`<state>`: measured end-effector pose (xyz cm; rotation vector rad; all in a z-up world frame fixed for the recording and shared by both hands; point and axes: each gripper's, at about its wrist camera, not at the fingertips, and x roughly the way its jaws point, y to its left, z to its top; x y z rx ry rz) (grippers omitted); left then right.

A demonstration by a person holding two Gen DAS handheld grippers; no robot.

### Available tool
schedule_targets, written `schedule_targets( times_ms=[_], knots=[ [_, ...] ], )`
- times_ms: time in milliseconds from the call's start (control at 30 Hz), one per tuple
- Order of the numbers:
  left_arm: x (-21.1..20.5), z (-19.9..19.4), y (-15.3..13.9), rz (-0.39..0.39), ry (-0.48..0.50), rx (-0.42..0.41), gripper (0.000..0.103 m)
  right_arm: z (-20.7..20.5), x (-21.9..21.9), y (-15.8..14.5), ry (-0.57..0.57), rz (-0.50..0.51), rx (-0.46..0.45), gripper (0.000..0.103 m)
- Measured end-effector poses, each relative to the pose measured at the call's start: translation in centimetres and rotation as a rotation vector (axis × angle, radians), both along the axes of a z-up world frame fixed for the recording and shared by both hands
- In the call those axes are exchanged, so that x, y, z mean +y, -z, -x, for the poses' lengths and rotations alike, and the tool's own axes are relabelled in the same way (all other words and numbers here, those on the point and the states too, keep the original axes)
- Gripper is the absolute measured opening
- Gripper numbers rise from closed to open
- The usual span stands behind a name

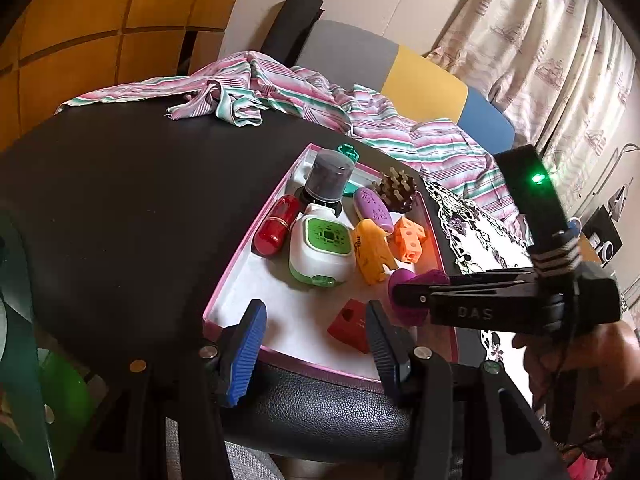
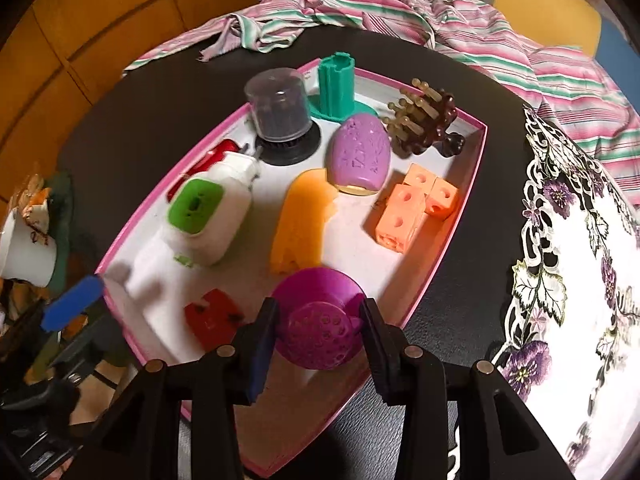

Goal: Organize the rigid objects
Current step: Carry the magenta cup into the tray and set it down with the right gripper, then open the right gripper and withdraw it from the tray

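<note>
The right claw [image 2: 318, 330] is clenched on a purple strainer [image 2: 316, 316], which sits between its fingers over the tray's [image 2: 436, 264] near end. The strainer's perforated dome faces the camera and its rim faces the yellow toy [image 2: 300, 224]. The left claw [image 1: 312, 344] hangs released over the tray's near edge, with a red block [image 1: 350, 324] between its fingers.

You're working in a lived-in home room: a crumpled pink-and-green striped cloth [image 1: 280, 88] lies on the dark table [image 1: 120, 184], patterned cream curtains [image 1: 560, 48] hang behind, and a floral embroidered placemat [image 2: 580, 260] sits nearby.
</note>
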<state>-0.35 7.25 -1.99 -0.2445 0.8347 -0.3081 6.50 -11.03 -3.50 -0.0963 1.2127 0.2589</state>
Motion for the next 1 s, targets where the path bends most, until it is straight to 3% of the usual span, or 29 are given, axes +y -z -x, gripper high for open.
schedule_targets(
  times_ms=[133,367,533,1000],
  knots=[
    [0.0,0.0,-0.1,0.000,0.006,0.000,0.051,-0.3,0.4,0.2,-0.026,0.037,-0.019,0.042],
    [-0.4,0.1,-0.2,0.008,0.010,-0.002,0.051,0.4,0.5,-0.1,-0.020,-0.009,-0.015,0.050],
    [-0.7,0.2,-0.5,-0.033,-0.002,-0.010,0.052,0.5,0.4,0.2,-0.013,-0.016,-0.025,0.042],
    [0.1,0.0,-0.8,-0.076,-0.083,0.006,0.052,-0.2,1.6,0.6,-0.015,-0.006,-0.055,0.042]
  ],
)
